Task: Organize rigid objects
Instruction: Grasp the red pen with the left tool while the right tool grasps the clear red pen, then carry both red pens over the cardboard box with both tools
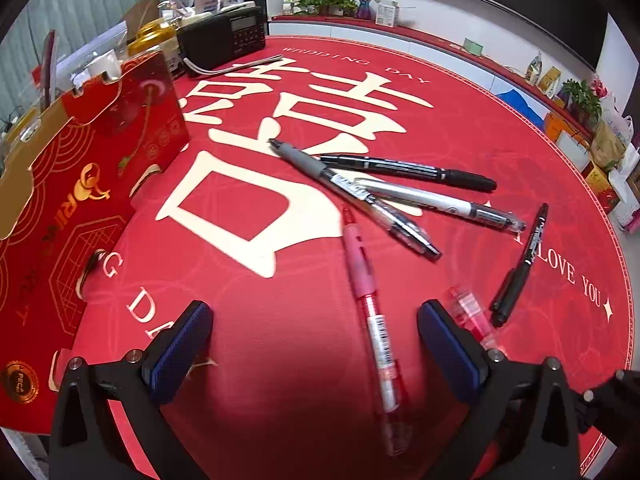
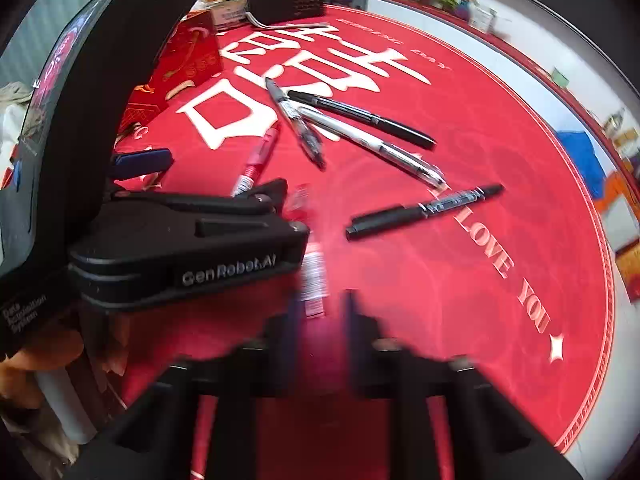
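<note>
Three pens [image 1: 360,196] are lying crossed in a fan mid-tabletop [image 1: 460,128], tips meeting at the far left. Another pen [image 1: 374,332] is lying just before them, and a marker [image 1: 520,268] is lying apart to their right. A box [image 1: 80,216] is standing at the left edge, a radio [image 1: 222,36] sitting behind it.

Left gripper [image 1: 314,344]: jaws wide apart, blue pads [image 1: 180,354] facing each other, nothing between them, held low over the surface. Right gripper [image 2: 320,320]: motion-blurred, fingers [image 2: 356,320] close with a narrow gap; can't tell if they clamp anything. In the right view, the left gripper sits just ahead-left.
</note>
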Motion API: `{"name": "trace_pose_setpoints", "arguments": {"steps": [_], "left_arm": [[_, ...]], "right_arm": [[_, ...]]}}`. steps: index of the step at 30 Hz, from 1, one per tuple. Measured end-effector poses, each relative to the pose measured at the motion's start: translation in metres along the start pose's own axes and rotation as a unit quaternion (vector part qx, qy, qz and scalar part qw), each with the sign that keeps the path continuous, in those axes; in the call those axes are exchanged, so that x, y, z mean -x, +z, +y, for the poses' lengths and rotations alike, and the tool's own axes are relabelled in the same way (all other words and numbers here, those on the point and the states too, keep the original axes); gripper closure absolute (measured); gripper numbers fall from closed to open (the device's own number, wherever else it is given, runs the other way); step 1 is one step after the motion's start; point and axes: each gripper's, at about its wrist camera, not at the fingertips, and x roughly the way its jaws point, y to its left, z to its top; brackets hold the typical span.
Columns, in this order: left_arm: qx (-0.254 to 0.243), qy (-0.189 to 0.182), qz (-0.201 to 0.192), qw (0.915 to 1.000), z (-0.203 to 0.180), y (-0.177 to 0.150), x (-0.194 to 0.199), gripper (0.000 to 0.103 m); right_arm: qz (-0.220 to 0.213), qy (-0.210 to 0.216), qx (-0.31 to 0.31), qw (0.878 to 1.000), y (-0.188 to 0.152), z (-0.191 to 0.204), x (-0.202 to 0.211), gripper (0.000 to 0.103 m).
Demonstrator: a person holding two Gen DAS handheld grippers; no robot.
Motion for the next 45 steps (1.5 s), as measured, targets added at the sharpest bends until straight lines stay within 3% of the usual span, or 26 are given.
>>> {"name": "trace_pose_setpoints", "arguments": {"steps": [3,5,6,7,9,10,14,21,29,32,34,36,38,39,40,45], "left_arm": [[-0.010,-0.007,0.010,0.9999,-0.008,0.002,0.000,0.003],[-0.020,-0.013,0.017,0.9996,-0.012,0.003,0.003,0.014],[-0.034,-0.022,0.020,0.9990,-0.018,0.003,0.007,0.027],[-0.045,-0.029,0.022,0.9983,-0.022,0.003,0.009,0.052],[-0.078,-0.047,0.031,0.9954,-0.032,0.000,0.016,0.091],[-0.081,-0.056,0.037,0.9944,-0.033,-0.002,0.018,0.093],[-0.067,-0.095,0.047,0.9921,-0.023,-0.017,0.027,0.093],[-0.070,-0.082,0.039,0.9934,-0.008,-0.029,0.035,0.093],[-0.097,-0.052,0.022,0.9936,-0.021,-0.030,0.034,0.091],[-0.103,-0.048,0.018,0.9934,-0.025,-0.025,0.031,0.081],[-0.098,-0.043,0.012,0.9941,-0.025,-0.023,0.028,0.068],[-0.090,-0.050,0.009,0.9947,-0.024,-0.022,0.027,0.067],[-0.097,-0.054,0.007,0.9938,-0.024,-0.022,0.028,0.071],[-0.095,-0.065,0.011,0.9933,-0.023,-0.022,0.029,0.086],[-0.092,-0.068,0.017,0.9934,-0.021,-0.022,0.030,0.092],[-0.051,-0.098,0.036,0.9932,-0.007,-0.025,0.034,0.092]], "right_arm": [[0.001,0.002,-0.032,0.999,-0.010,-0.014,0.005,0.091],[-0.004,0.003,-0.047,0.999,-0.015,-0.021,0.011,0.091],[-0.007,0.005,-0.054,0.998,-0.017,-0.024,0.013,0.091],[-0.010,0.007,-0.062,0.998,-0.019,-0.027,0.016,0.091],[-0.012,0.011,-0.072,0.997,-0.021,-0.031,0.019,0.091],[-0.014,0.012,-0.077,0.997,-0.022,-0.032,0.020,0.091],[-0.020,0.020,-0.092,0.995,-0.026,-0.037,0.025,0.091],[0.000,0.029,-0.101,0.995,-0.030,-0.035,0.015,0.091],[0.007,-0.010,-0.039,0.999,-0.015,-0.018,0.006,0.088],[0.015,-0.011,-0.035,0.999,-0.010,-0.018,0.004,0.087],[0.016,-0.010,-0.036,0.999,-0.010,-0.018,0.005,0.087],[0.014,-0.011,-0.036,0.999,-0.010,-0.018,0.005,0.088],[0.012,-0.013,-0.041,0.999,-0.011,-0.017,0.006,0.091],[0.009,-0.011,-0.045,0.999,-0.012,-0.017,0.007,0.092],[0.008,-0.005,-0.051,0.999,-0.014,-0.018,0.007,0.092],[-0.010,0.010,-0.078,0.997,-0.022,-0.023,0.021,0.092]]}}
